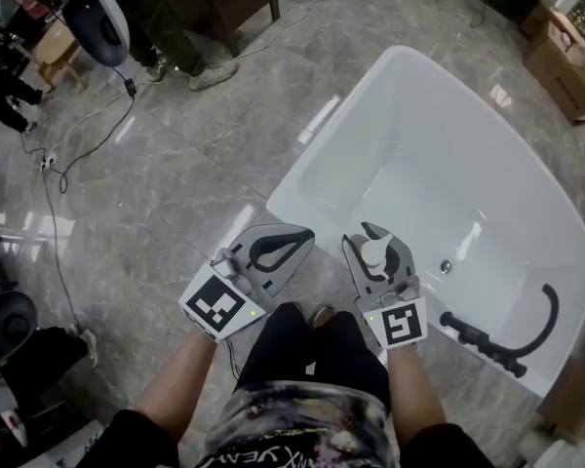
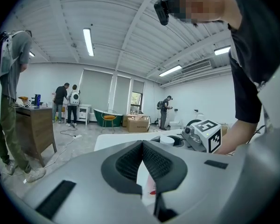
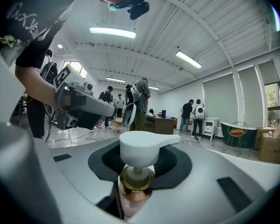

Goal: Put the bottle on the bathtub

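— What's the room like?
— Grey marble floor point(image 1: 175, 164), with a white bathtub point(image 1: 419, 144) ahead of both pairs of jaws.
— And the bottle?
— The bottle point(image 3: 136, 158) stands upright between the right gripper point(image 1: 369, 237) jaws. They clamp it under its white pump head, by the tub's near rim. The left gripper point(image 1: 302, 234) jaws are closed together, empty.
— Anything unclear?
— The bottle's body is hidden below the jaws.

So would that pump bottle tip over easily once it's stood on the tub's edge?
Probably tippy: the bottle carries a broad white pump head on a narrow gold collar, so weight sits high. It seems stiff, showing no dent where the right tool grips its neck. The bathtub rim looks glossy, so it might slide if nudged.
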A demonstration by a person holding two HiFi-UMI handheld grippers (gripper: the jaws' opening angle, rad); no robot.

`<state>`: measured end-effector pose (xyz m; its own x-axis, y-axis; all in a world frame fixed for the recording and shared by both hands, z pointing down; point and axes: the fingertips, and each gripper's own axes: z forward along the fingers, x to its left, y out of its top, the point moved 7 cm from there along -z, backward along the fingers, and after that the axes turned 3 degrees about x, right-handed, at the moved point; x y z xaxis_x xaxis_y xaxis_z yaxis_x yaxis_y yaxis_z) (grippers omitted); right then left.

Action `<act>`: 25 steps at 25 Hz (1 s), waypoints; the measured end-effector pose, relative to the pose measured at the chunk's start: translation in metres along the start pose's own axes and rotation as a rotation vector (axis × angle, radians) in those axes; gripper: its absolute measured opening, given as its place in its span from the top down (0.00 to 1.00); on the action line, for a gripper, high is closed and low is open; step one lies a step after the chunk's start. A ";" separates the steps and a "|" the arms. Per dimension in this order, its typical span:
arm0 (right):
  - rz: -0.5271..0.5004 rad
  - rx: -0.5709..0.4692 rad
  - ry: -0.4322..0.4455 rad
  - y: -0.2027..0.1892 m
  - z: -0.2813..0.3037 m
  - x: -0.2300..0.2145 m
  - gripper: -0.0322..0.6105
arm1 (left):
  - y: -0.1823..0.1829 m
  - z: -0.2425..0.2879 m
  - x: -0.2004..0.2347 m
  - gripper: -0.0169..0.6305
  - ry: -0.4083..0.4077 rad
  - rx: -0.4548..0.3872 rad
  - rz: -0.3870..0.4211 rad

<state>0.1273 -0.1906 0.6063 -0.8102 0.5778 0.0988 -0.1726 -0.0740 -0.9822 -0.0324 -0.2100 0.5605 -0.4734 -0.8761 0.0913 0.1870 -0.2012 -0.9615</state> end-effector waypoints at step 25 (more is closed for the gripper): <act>-0.019 0.082 -0.032 0.000 -0.005 0.000 0.59 | 0.022 -0.009 0.002 0.96 -0.036 0.025 -0.004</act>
<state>0.1302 -0.1870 0.6053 -0.8238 0.5532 0.1236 -0.2323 -0.1305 -0.9638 -0.0367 -0.2123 0.5376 -0.4430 -0.8904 0.1045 0.2066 -0.2148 -0.9545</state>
